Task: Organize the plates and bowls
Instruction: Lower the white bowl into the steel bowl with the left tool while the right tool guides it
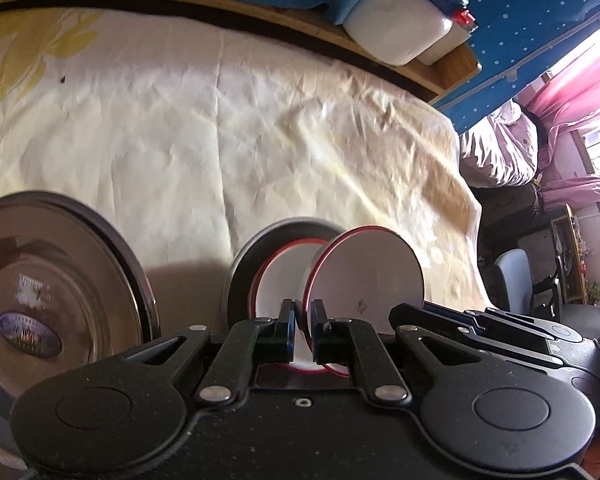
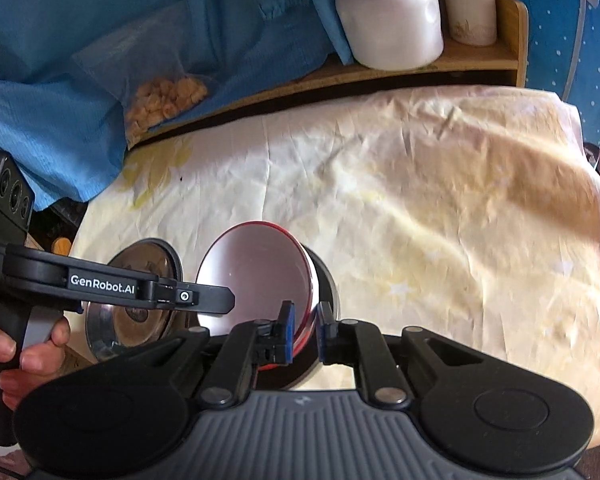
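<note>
A white bowl with a red rim point(image 1: 368, 276) is tilted up on its edge above the cream cloth. My left gripper point(image 1: 303, 308) is shut on its rim. My right gripper point(image 2: 305, 310) is shut on the opposite rim of the same bowl point(image 2: 260, 276). Just behind it is a steel bowl point(image 1: 242, 268) with another red-rimmed white bowl point(image 1: 276, 280) nested inside. That steel bowl point(image 2: 327, 280) shows dark behind the held one in the right wrist view. A big steel plate point(image 1: 56, 292) with a sticker stands tilted at the left. Each gripper appears in the other's view: left gripper point(image 2: 230, 302), right gripper point(image 1: 408, 314).
The table is covered by a creased cream cloth point(image 2: 420, 200). A wooden shelf point(image 2: 480, 56) along the back holds a white jar point(image 2: 388, 20) with a blue lid. Blue fabric point(image 2: 80, 60) and a bag of snacks point(image 2: 168, 100) lie at the back left. A hand point(image 2: 24, 348) holds the left gripper's handle.
</note>
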A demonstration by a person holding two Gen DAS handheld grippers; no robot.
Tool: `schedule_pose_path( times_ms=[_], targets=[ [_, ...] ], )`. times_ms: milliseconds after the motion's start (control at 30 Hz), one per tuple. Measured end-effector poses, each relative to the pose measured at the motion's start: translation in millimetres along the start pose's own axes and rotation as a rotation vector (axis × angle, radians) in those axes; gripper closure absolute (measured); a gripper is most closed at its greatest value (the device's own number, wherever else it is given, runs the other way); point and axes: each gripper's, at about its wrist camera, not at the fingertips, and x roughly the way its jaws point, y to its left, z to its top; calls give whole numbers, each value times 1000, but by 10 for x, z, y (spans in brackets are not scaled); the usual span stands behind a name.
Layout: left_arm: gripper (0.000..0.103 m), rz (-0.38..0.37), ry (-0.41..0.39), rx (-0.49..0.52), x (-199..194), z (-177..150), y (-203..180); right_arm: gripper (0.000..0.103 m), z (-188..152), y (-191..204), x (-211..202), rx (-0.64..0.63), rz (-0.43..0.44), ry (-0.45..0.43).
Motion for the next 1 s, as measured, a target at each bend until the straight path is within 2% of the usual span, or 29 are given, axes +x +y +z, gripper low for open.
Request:
schedule_pose_path(
  times_ms=[533,1000],
  targets=[
    [96,66,36,-29,30,-20,8,90,-16,95,121,-19,-8,68],
    [95,66,36,-49,51,-3,20,88,19,105,165,-34,-25,77]
  ],
)
